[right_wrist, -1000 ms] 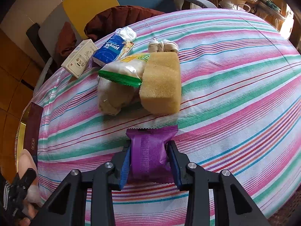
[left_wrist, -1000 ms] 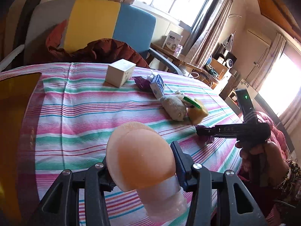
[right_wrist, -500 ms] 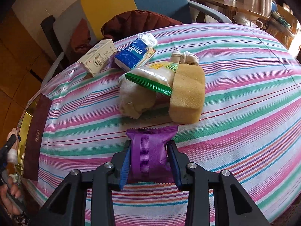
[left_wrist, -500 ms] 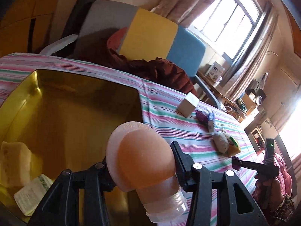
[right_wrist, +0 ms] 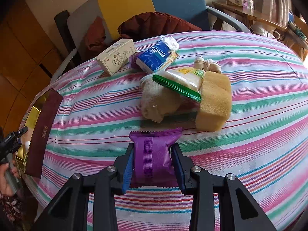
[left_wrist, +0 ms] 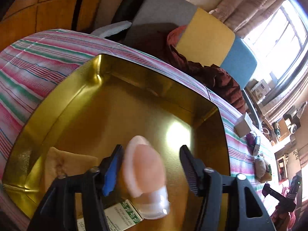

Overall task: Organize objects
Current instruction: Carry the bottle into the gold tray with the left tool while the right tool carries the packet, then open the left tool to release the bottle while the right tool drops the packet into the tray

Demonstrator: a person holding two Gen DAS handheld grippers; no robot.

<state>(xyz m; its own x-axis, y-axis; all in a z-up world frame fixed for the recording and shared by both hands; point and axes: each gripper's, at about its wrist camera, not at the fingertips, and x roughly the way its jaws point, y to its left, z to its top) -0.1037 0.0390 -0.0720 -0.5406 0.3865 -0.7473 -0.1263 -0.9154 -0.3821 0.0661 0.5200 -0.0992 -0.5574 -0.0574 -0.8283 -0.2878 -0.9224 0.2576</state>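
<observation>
Your left gripper just opened wide, peach bottle loose between its jaws, toward nine o'clock pad.

My sunlit room around the striped table

Behind my table stands a grey, yellow and blue chair; right of it, bright curtained windows.

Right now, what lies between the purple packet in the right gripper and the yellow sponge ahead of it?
Only bare striped tablecloth, as the right wrist view shows. The purple packet is clamped in the right gripper; the yellow sponge sits just beyond.
</observation>
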